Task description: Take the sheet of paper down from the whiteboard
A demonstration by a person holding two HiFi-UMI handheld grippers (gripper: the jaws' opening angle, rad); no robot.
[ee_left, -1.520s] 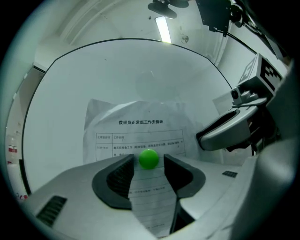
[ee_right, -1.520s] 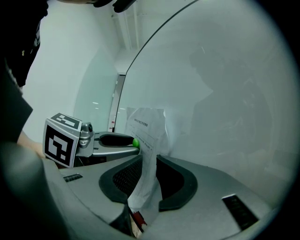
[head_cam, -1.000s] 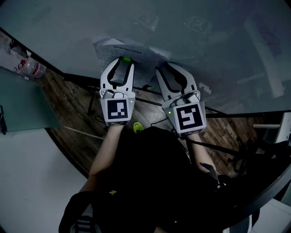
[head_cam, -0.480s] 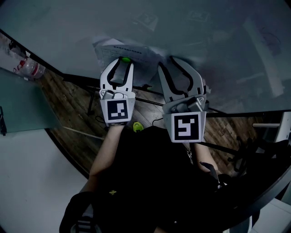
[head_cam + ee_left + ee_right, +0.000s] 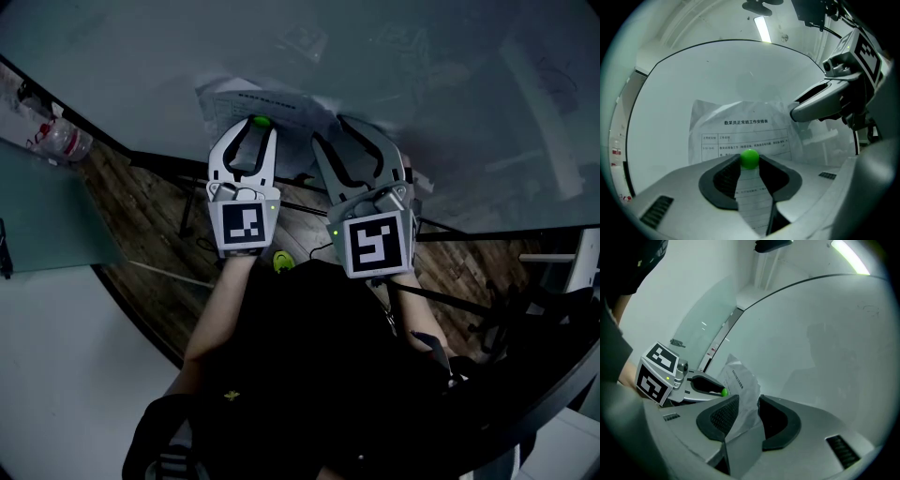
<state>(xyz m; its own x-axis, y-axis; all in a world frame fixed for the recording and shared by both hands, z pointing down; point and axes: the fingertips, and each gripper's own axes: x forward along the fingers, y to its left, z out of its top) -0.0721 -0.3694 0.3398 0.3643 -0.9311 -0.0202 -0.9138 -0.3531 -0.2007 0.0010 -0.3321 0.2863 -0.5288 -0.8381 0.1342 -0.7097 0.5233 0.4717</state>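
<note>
We look down in the head view on two grippers held side by side against a whiteboard (image 5: 141, 66), their marker cubes (image 5: 246, 226) facing us. A crumpled paper (image 5: 246, 98) hangs on the board just beyond their tips. Only this view takes in the person (image 5: 309, 375) in dark clothing, the wooden floor (image 5: 141, 202) below the board and a plastic bottle (image 5: 67, 141) at far left.

Only the left gripper view faces the paper (image 5: 740, 126) flat on, so we can make out a printed heading and a table with rows of text. A small green magnet (image 5: 750, 158) pins the paper to the board. The left gripper (image 5: 750, 162) has one jaw tip on each side of the magnet, both touching it. Its jaws have just been closing and now clasp the magnet. The paper lies flat behind the jaws, spreading above and below them. One jaw of the other gripper shows at upper right, by the paper's right edge.

The right gripper view sees the paper (image 5: 740, 380) from the side instead. Here the near edge stands off the board and runs into the gap of the right gripper (image 5: 749, 401). Its jaws have just been opening and stand apart, the paper between them but not pinched. The left gripper (image 5: 710, 386) and the magnet (image 5: 724, 392) show just to the left.
</note>
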